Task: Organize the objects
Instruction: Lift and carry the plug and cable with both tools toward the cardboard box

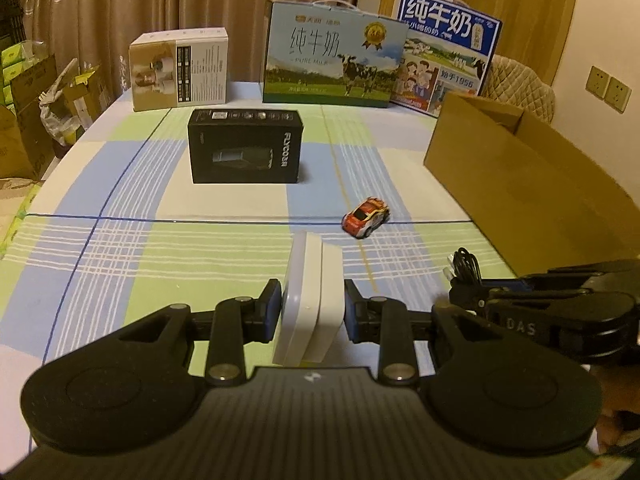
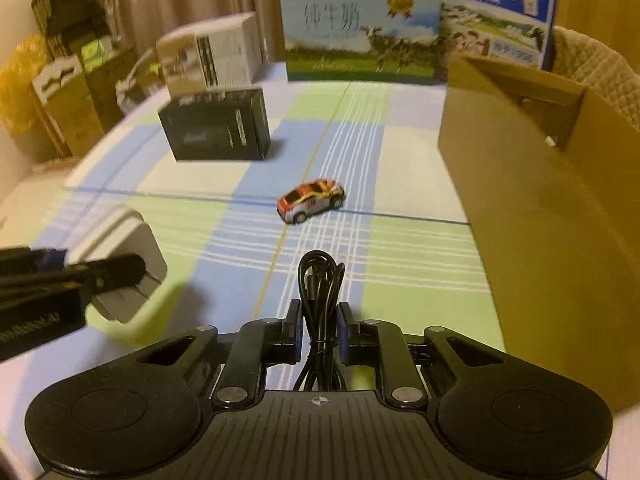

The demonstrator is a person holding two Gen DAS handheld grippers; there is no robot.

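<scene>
My left gripper (image 1: 313, 304) is shut on a white box-shaped charger (image 1: 310, 300), held on edge just above the checked tablecloth. From the right wrist view the same white charger (image 2: 120, 256) shows at the left, with the left gripper's dark fingers (image 2: 116, 270) on it. My right gripper (image 2: 319, 330) is shut on a bundled black cable (image 2: 320, 300) whose loops stick out past the fingertips. That black cable (image 1: 464, 266) also shows at the right of the left wrist view. A small orange and white toy car (image 1: 366, 216) (image 2: 312, 201) sits on the cloth ahead of both grippers.
An open brown cardboard box (image 1: 516, 168) (image 2: 540, 160) stands on the right. A black product box (image 1: 245, 146) (image 2: 218, 130) lies mid-table. At the far edge stand a white carton (image 1: 180, 70) and two milk cartons (image 1: 334, 54) (image 1: 446, 52). Cartons and bags sit beyond the table's left edge.
</scene>
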